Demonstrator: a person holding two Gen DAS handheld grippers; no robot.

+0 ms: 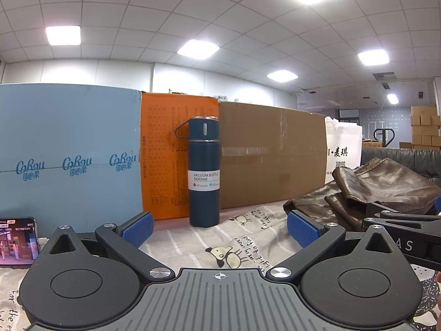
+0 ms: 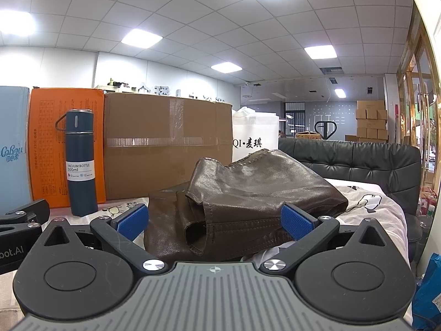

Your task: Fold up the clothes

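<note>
A brown leather garment lies bunched and partly folded on a cloth-covered table. In the right wrist view it sits just ahead of my right gripper, which is open, its blue pads on either side of the garment's near edge without gripping it. In the left wrist view the garment lies to the right. My left gripper is open and empty over the printed cloth, left of the garment. The right gripper's body shows at the right edge of the left view.
A dark blue vacuum bottle stands upright ahead of the left gripper. Behind it stand a light blue box, an orange box and a brown cardboard box. A phone leans at far left. A black sofa is behind the table.
</note>
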